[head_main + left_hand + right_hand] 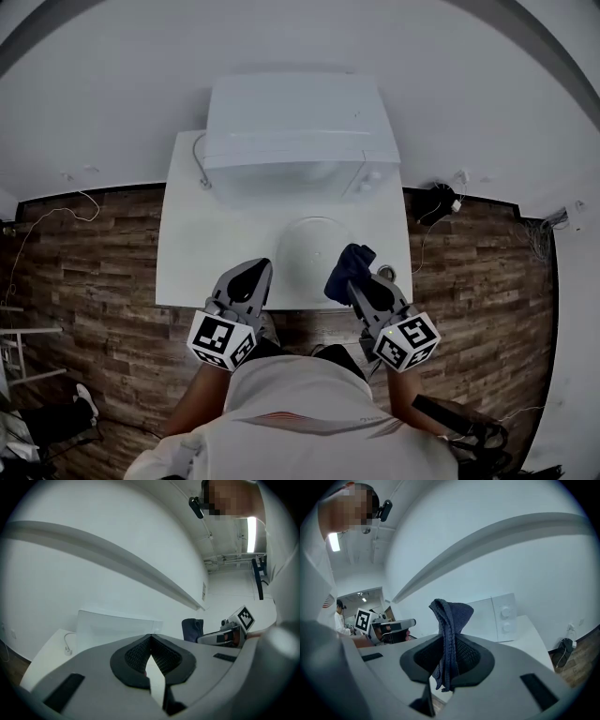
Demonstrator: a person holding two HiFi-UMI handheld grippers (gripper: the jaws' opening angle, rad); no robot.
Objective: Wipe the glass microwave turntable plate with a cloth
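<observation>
Glass turntable plate: lying flat on the white table, directly in front of the white microwave, which stands at the table's 12 o'clock end. The plate shows as 1 pale disc, hard to separate from the tabletop.

Left gripper: at the table's near edge, at about 8 o'clock of the plate and clear of it. In the left gripper view the 2 jaws of this gripper meet at their tips, with nothing between the black pads. The microwave lies ahead of it.

Right gripper: at about 4 o'clock of the plate. In the right gripper view its jaws are closed on a dark blue cloth. The cloth rises in a bunched fold above the tips, and 1 end hangs below them. In the head view the cloth sits at the plate's 4 o'clock rim. Contact between cloth and glass cannot be confirmed.

Cross-check: the left gripper view shows the cloth and the right gripper at 3 o'clock. The right gripper view shows the left gripper at 9 o'clock and the microwave at 2 o'clock.

Surroundings: a white cable lies on the table at the microwave's 9 o'clock side. The floor is dark wood plank.
</observation>
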